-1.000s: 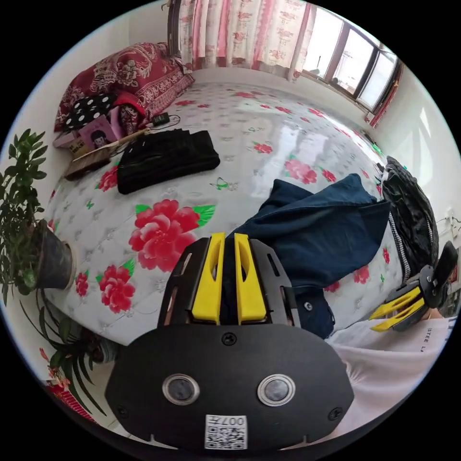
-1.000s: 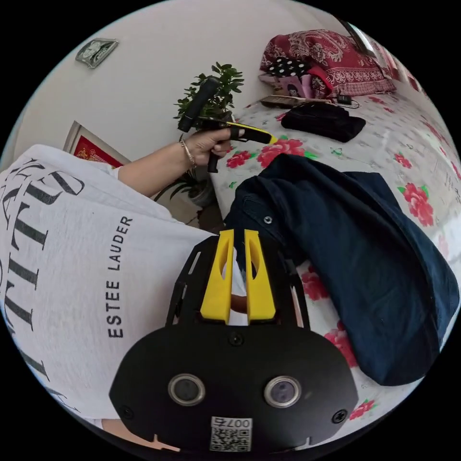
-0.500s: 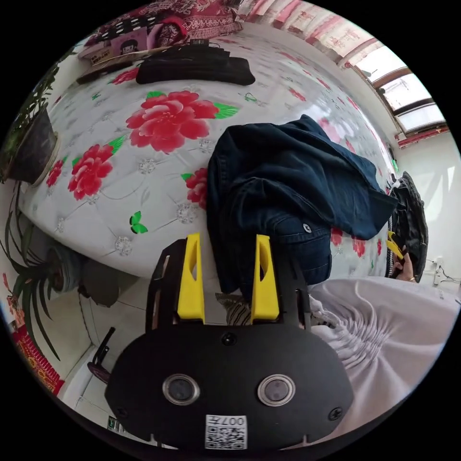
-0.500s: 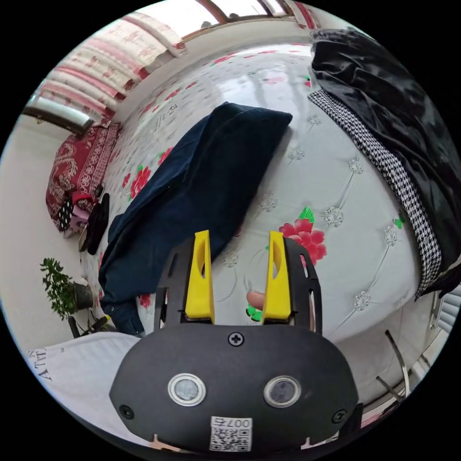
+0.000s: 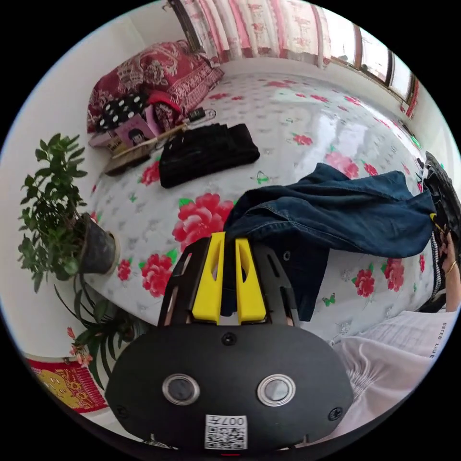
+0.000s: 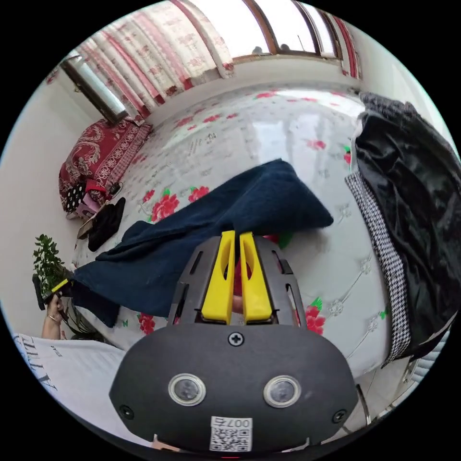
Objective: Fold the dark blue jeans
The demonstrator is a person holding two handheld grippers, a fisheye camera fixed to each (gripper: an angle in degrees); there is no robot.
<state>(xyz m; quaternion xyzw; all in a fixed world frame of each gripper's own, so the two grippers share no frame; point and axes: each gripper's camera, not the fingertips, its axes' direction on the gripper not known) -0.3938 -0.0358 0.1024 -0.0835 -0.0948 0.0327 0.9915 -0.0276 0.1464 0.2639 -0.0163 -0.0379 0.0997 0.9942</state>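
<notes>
The dark blue jeans (image 5: pixel 336 216) are used as the landmark. In the left gripper view, to their left, a potted plant (image 5: pixel 57 211) is seen beside the floral bed (image 5: pixel 297 115), and a folded black garment (image 5: pixel 206 153) is laid on it beyond the jeans. The left gripper (image 5: pixel 229 249) is seen nearly closed, with the waist edge of the jeans pinched between its yellow jaws and lifted off the bed. In the right gripper view, the jeans (image 6: pixel 206 230) are stretched across the bed, and the right gripper (image 6: pixel 237 245) is held nearly closed at their near edge; whether cloth is caught between its jaws cannot be told. Right of the jeans, a black garment pile (image 6: pixel 413 211) is heaped on the bed.
</notes>
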